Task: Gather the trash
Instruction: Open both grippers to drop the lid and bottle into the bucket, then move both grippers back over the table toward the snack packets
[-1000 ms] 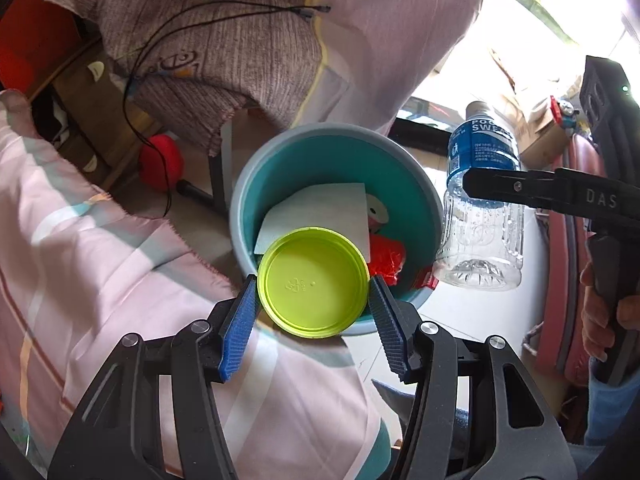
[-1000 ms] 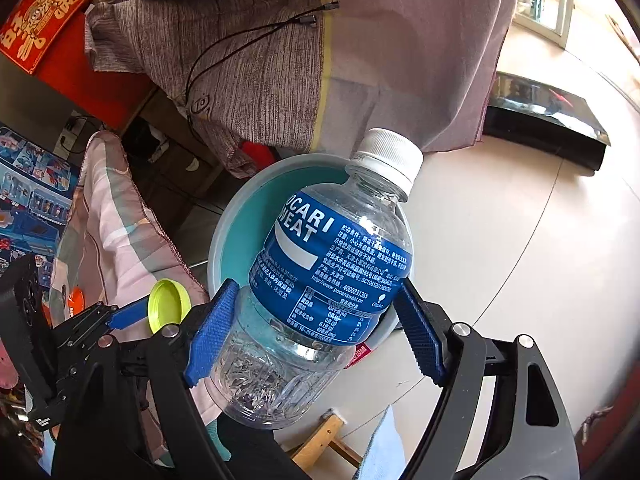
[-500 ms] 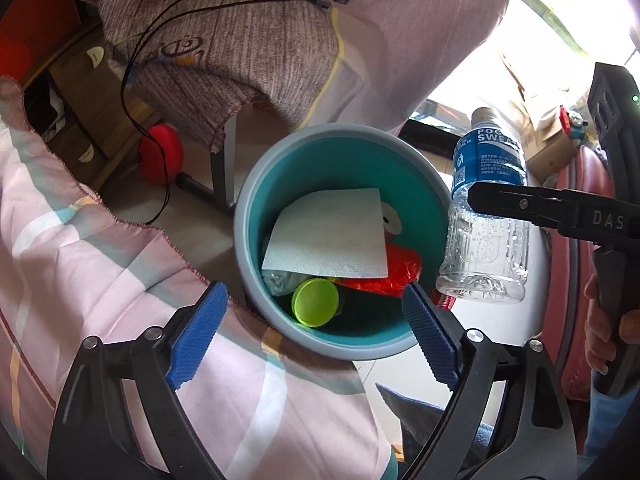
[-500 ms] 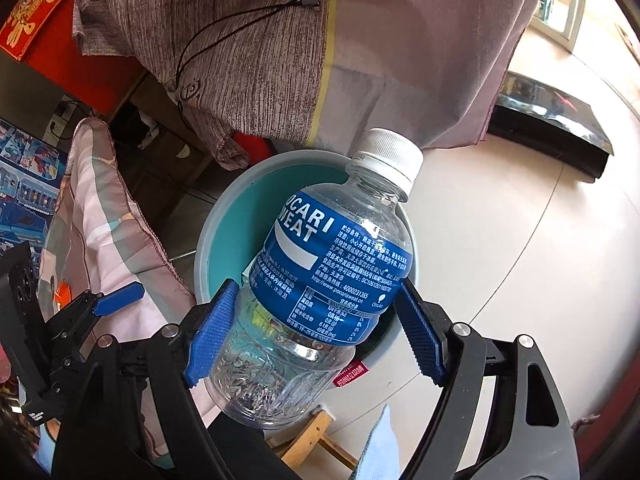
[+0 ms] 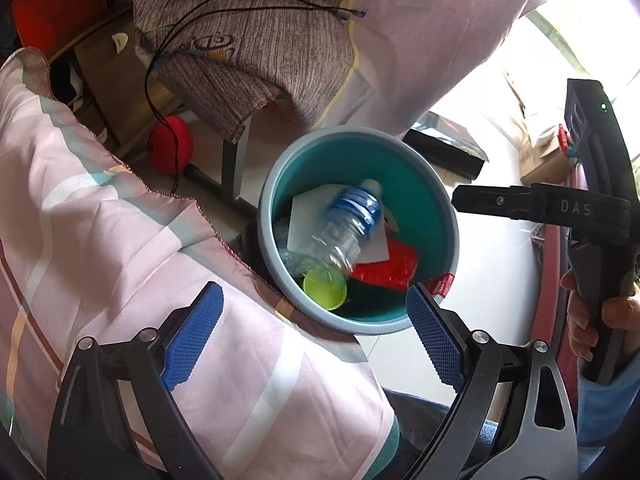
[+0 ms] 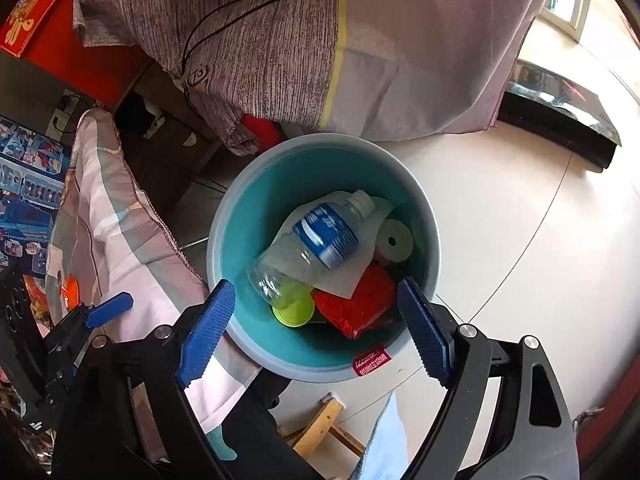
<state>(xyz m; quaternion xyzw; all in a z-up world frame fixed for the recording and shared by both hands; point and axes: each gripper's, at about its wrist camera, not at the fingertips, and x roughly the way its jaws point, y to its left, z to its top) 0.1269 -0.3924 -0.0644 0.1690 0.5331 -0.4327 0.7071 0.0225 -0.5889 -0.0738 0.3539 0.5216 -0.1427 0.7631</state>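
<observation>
A round bin with a grey rim [image 5: 404,151] [image 6: 224,208] and teal inside stands on the floor. In it lie a clear bottle with a blue label [image 5: 344,224] [image 6: 316,240], a lime-green lid [image 5: 325,289] [image 6: 293,307], a white paper sheet [image 5: 376,246] [image 6: 344,276], a red wrapper [image 5: 390,266] [image 6: 358,304] and a white roll [image 6: 394,240]. My left gripper [image 5: 314,336] is open and empty above the bin's near rim. My right gripper [image 6: 316,332] is open and empty above the bin; one of its black fingers [image 5: 520,202] shows in the left wrist view.
A pink checked blanket [image 5: 120,248] [image 6: 108,224] lies left of the bin. A purple-grey cloth with a black cable [image 5: 280,40] [image 6: 320,48] hangs behind it. A red round object [image 5: 172,148] and a black bar [image 6: 560,116] sit on the pale floor [image 6: 520,220].
One second ago the left gripper held the green lid; it opened and the lid fell into the bin. The right gripper then opened and the bottle dropped into the bin.
</observation>
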